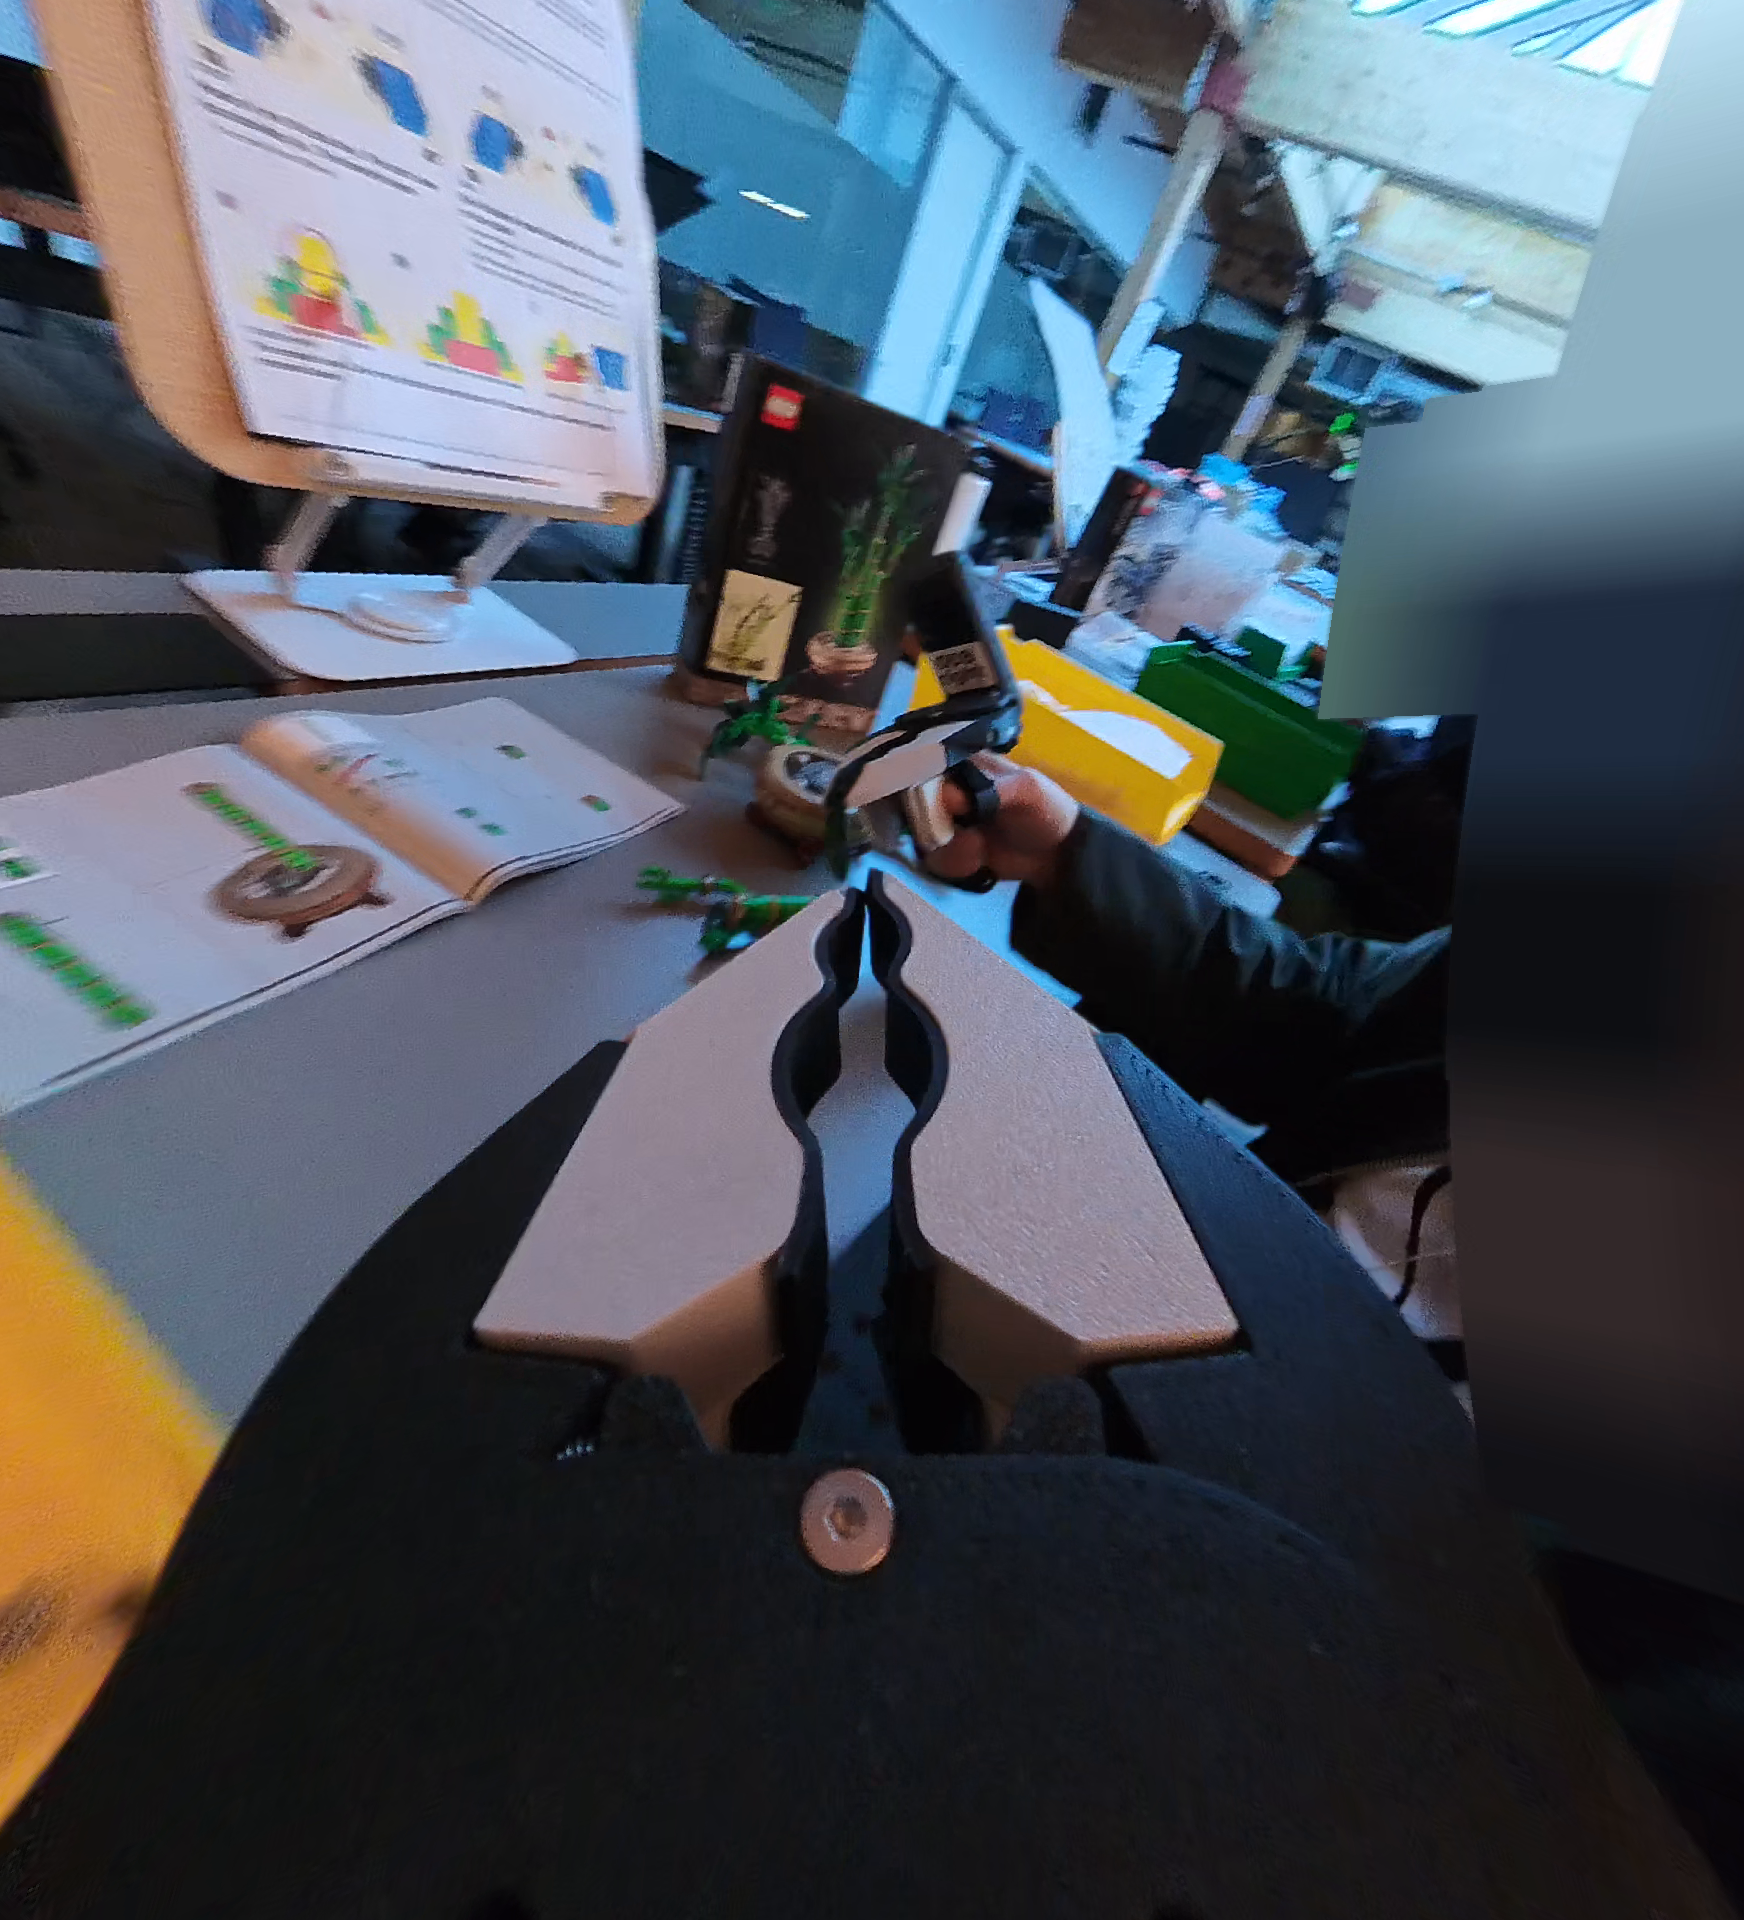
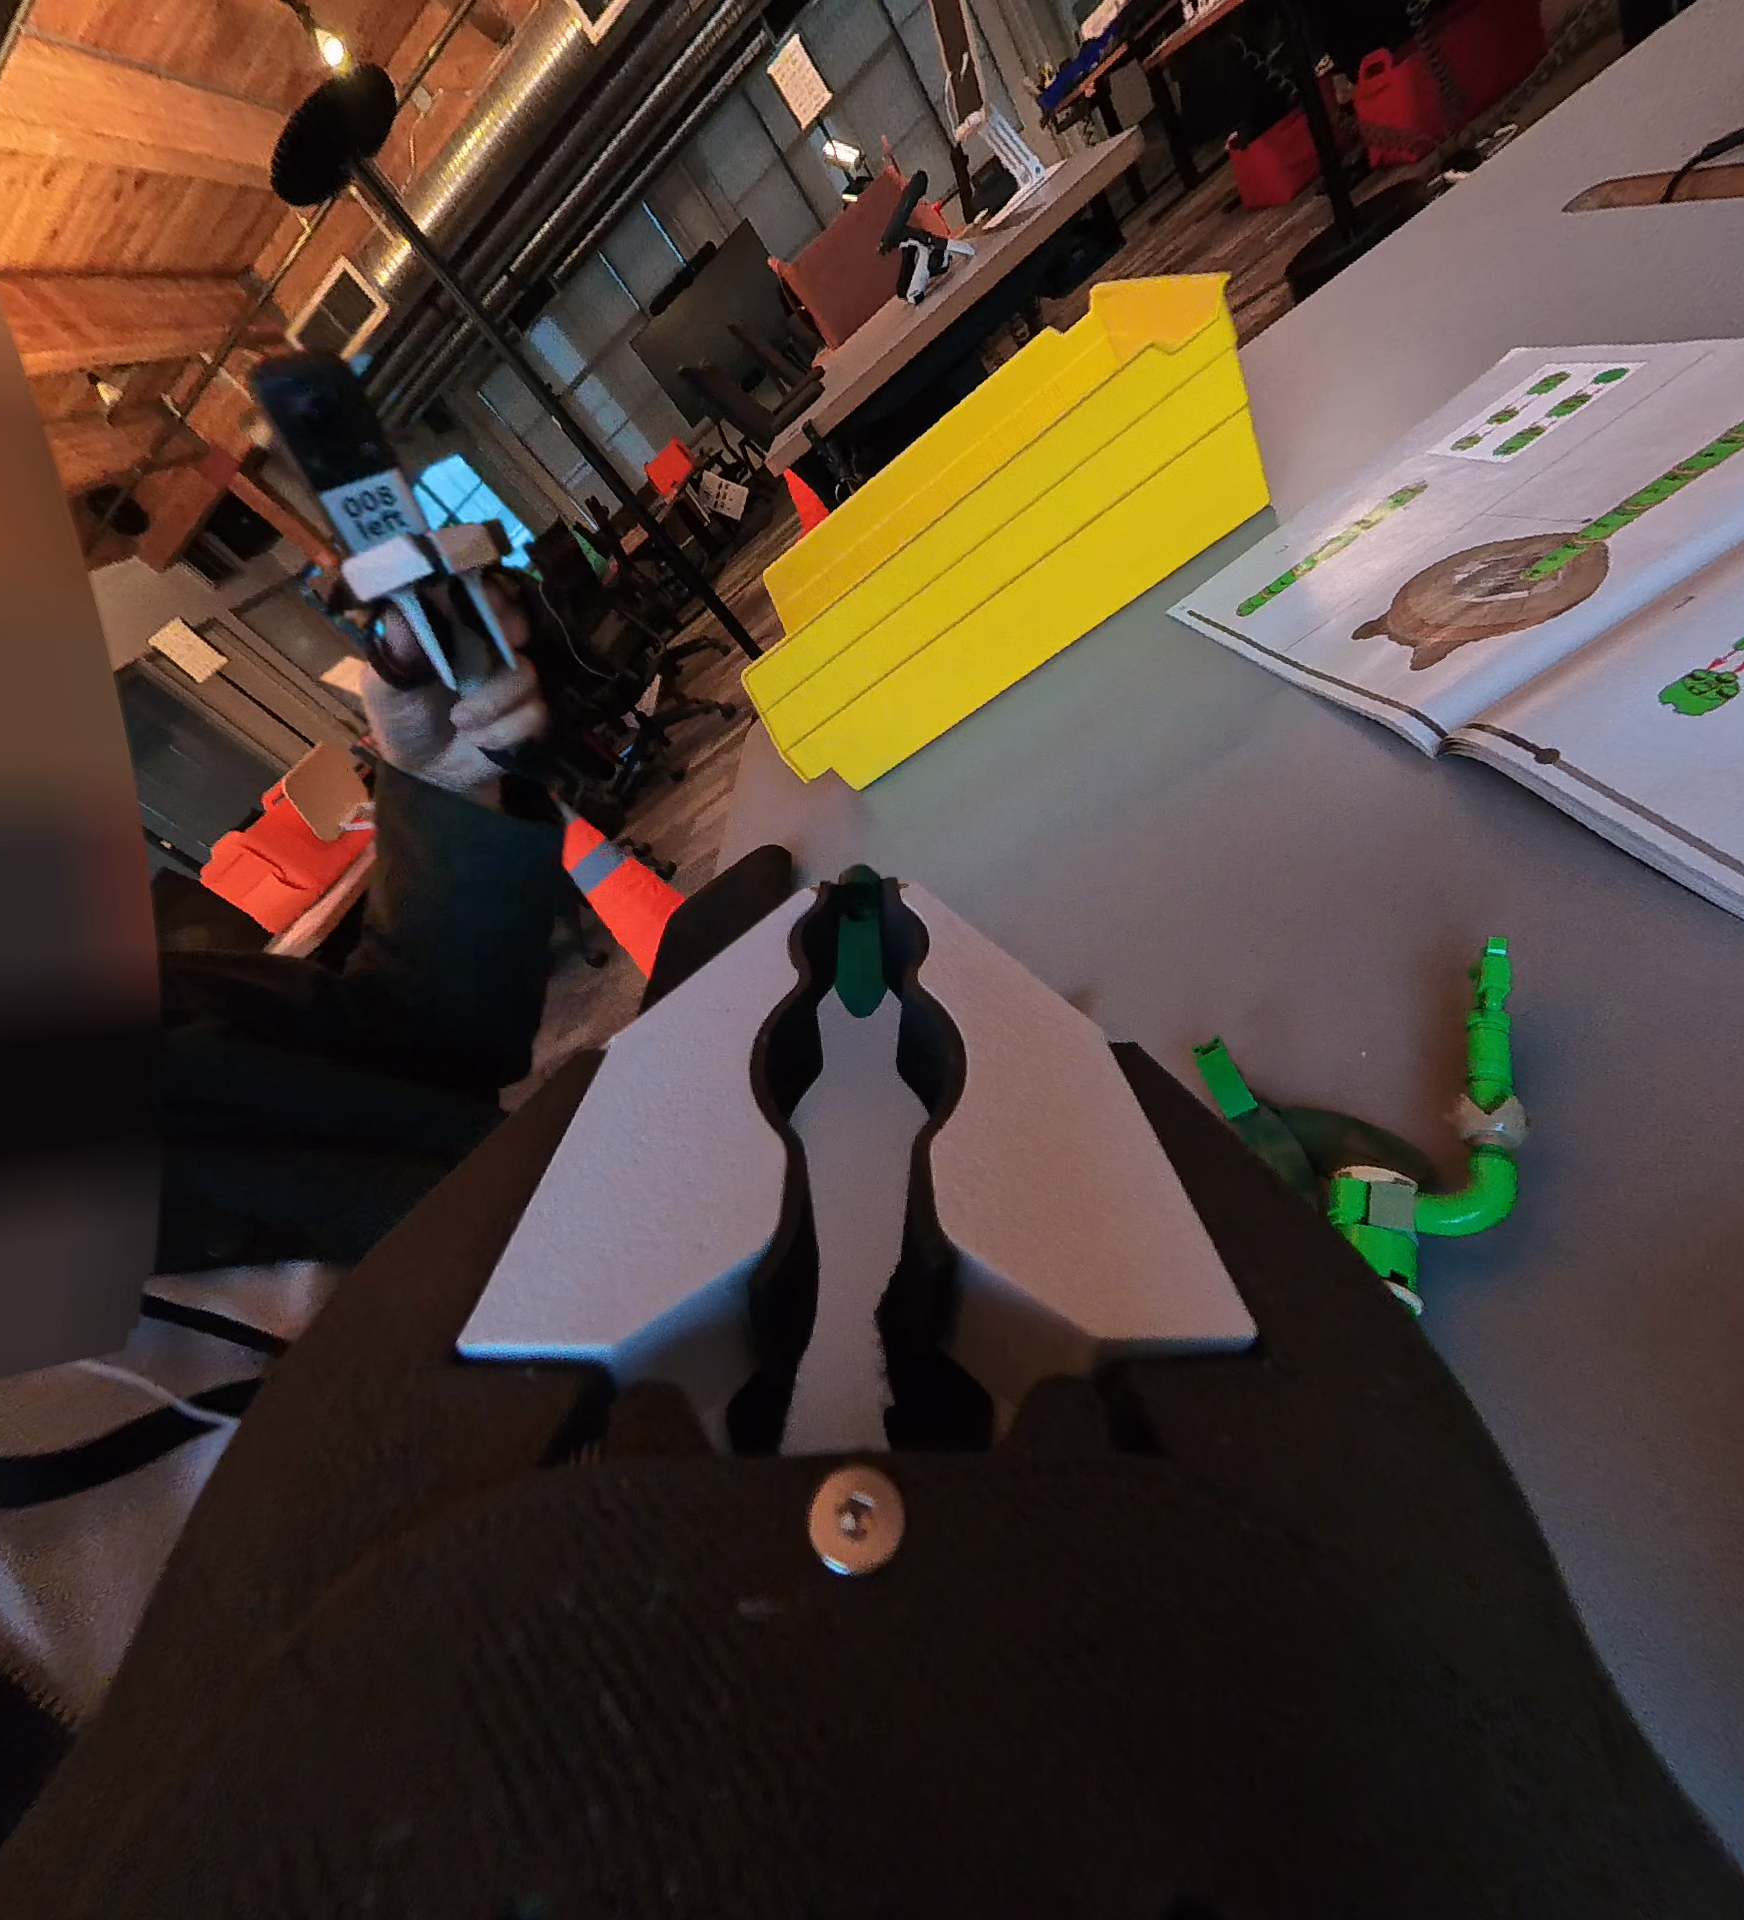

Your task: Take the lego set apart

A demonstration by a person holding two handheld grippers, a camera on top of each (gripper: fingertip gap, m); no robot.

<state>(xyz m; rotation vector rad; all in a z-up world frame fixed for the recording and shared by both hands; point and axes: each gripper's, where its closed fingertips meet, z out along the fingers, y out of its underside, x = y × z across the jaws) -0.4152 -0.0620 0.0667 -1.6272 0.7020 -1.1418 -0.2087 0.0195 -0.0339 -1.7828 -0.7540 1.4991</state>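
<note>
My right gripper point(image 2: 860, 899) is shut on a small dark green leaf piece point(image 2: 857, 961), held just above the grey table. A bright green bamboo stalk section with a bent elbow point(image 2: 1460, 1153) lies on the table to its right. In the left wrist view my left gripper point(image 1: 866, 902) is shut and empty, raised above the table. Beyond it lie loose green bamboo pieces point(image 1: 728, 906) and the round brown pot base point(image 1: 790, 790). The right gripper point(image 1: 840, 831), held by a hand, is beside that pot. The left gripper also shows far off in the right wrist view point(image 2: 463, 644).
An open instruction booklet point(image 2: 1574, 623) lies on the table, also in the left wrist view point(image 1: 276, 862). A yellow bin point(image 2: 1013, 551) stands past the right gripper. The set's box point(image 1: 816, 561), another yellow bin point(image 1: 1096, 738), a green bin point(image 1: 1252, 717) and a stand with a sheet point(image 1: 411, 239) are at the back.
</note>
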